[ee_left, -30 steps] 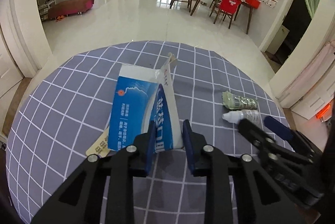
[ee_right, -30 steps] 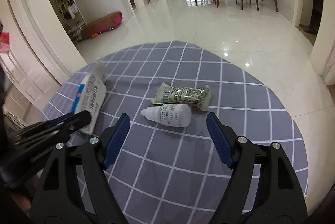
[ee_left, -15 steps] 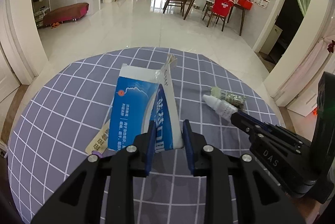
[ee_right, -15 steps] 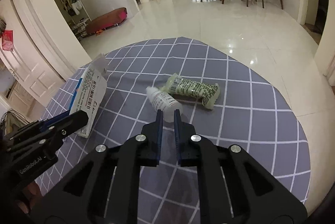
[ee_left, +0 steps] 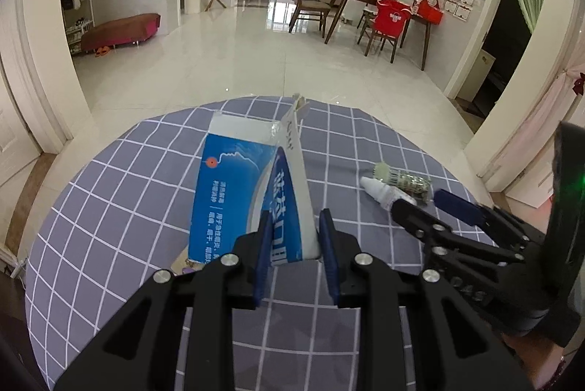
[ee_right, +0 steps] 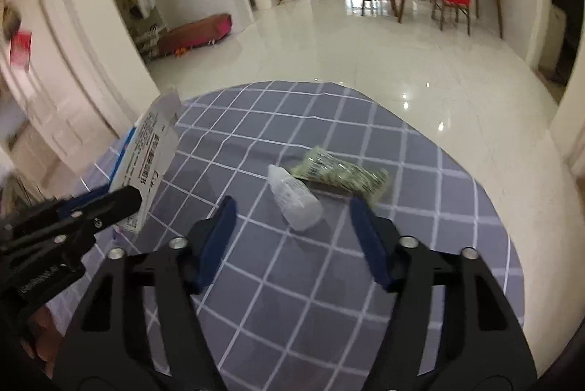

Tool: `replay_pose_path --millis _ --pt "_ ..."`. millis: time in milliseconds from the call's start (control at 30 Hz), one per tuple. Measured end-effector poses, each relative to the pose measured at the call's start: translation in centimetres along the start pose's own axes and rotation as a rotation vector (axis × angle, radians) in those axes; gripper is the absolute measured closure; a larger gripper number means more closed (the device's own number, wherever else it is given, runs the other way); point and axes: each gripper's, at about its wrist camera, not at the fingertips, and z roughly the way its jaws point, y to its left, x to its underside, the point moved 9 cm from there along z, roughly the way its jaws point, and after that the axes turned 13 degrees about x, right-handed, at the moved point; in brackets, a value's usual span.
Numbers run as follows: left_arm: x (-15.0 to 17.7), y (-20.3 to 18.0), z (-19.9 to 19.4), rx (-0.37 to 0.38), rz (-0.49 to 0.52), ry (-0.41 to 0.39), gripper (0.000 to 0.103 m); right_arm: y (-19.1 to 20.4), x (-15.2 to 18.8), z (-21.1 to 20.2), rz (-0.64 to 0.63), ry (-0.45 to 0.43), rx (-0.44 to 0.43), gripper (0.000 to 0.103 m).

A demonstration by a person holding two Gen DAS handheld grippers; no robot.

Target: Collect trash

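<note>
My left gripper (ee_left: 294, 239) is shut on the near end of a blue and white carton (ee_left: 248, 186), held upright above the round table; the carton also shows at the left of the right wrist view (ee_right: 151, 153). My right gripper (ee_right: 294, 219) is open, its jaws wide on either side of a small white dropper bottle (ee_right: 294, 195) that lies on the cloth. A crumpled green wrapper (ee_right: 343, 173) lies just behind the bottle. The bottle (ee_left: 384, 193) and wrapper (ee_left: 406, 179) also show at the right of the left wrist view, by the right gripper's fingers (ee_left: 413, 212).
The round table has a grey checked cloth (ee_right: 292, 281). A small tan paper (ee_left: 182, 265) lies under the carton's near end. Beyond the table edge is glossy tiled floor, with a dining table and chairs (ee_left: 365, 11) far back.
My right gripper, shut on the dropper bottle half a second ago, has opened wide; the bottle now lies on the cloth between its jaws. The left gripper still holds the carton.
</note>
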Motion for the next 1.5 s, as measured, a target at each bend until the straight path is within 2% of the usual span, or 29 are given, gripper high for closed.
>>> replay_pose_path --millis 67,133,200,233,433,667,933,1100,1267,1400,1500 --pt "0.0 0.2 0.4 -0.003 0.002 0.005 0.078 0.6 0.1 1.1 -0.064 0.009 0.037 0.055" --pt "0.1 0.4 0.8 0.001 0.005 0.012 0.078 1.0 0.5 2.4 -0.106 0.036 0.060 0.067" --pt "0.2 0.3 1.2 0.007 0.009 0.021 0.078 1.3 0.9 3.1 -0.120 0.046 0.056 0.070" --pt "0.3 0.2 1.4 0.009 0.010 0.025 0.078 1.4 0.9 3.0 -0.124 0.039 0.059 0.077" --pt "0.2 -1.1 0.6 0.026 0.030 0.014 0.078 0.9 0.9 0.5 -0.066 -0.004 0.009 0.079" --pt "0.7 -4.9 -3.1 0.083 0.075 -0.026 0.078 -1.6 1.9 -6.7 0.040 -0.080 -0.068 0.079" --pt "4.1 -13.4 -7.0 0.183 0.174 -0.042 0.078 -8.7 6.6 -16.2 0.199 -0.183 -0.097 0.079" --pt "8.4 -21.7 -7.0 0.288 0.270 0.000 0.078 -14.8 11.5 -21.6 0.306 -0.243 -0.067 0.079" --pt "13.5 -29.2 -5.9 0.372 0.379 0.067 0.078 -21.8 17.3 -25.5 0.423 -0.276 0.023 0.079" --pt "18.1 -34.7 -3.6 0.444 0.435 0.144 0.078 -26.4 21.8 -26.8 0.497 -0.268 0.110 0.079" --pt "20.6 -37.2 -1.5 0.456 0.467 0.180 0.078 -29.6 25.0 -26.8 0.558 -0.247 0.165 0.079"
